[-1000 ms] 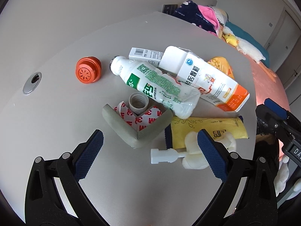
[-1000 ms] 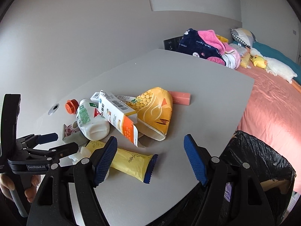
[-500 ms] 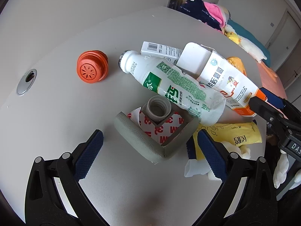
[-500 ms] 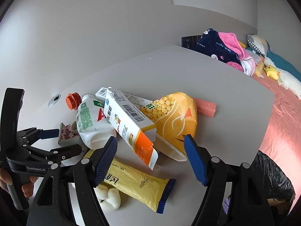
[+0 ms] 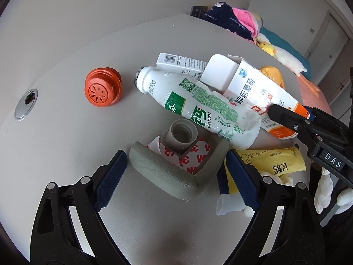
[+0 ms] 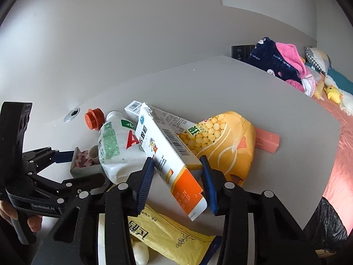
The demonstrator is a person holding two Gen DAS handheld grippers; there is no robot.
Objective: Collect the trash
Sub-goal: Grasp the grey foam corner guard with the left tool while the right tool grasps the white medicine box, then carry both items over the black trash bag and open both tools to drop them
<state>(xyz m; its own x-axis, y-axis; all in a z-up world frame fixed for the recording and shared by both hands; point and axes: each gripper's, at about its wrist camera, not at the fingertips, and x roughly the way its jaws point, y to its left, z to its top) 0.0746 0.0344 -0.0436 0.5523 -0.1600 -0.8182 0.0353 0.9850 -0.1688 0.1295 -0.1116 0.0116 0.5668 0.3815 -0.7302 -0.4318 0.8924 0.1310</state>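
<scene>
**Two grippers close in on a tabletop litter pile**

A white cardboard carton with an orange end and a barcode (image 6: 169, 154) lies tilted across the heap on the pale grey table (image 6: 275, 101), its long axis running from the torn-open top, raised toward the far wall, down to the orange base nearest the right gripper (image 6: 177, 183). That gripper's blue pads stand either side of the orange end, close to the carton's faces but with a sliver of gap on the left side; whether the right pad already touches cannot be told. The grasp looks to be in hand, not finished: the next move calls for the pads to come together on the carton, then a lift clear of the crushed white plastic bottle with a green label (image 5: 198, 108) that the carton leans against.

The left gripper (image 5: 174, 176) hangs with its fingers wide apart around a grey L-shaped foam corner guard backed with red-and-white tape (image 5: 174, 174), holding nothing. A grey screw cap (image 5: 179, 133) sits in the guard's crook. A yellow printed sachet (image 6: 167, 236) lies under the carton's low end, a yellow snack bag (image 6: 225, 141) behind it, an orange ribbed cap (image 5: 102, 90) apart to the left. A black bin bag (image 6: 326, 225) waits past the table's edge.
</scene>
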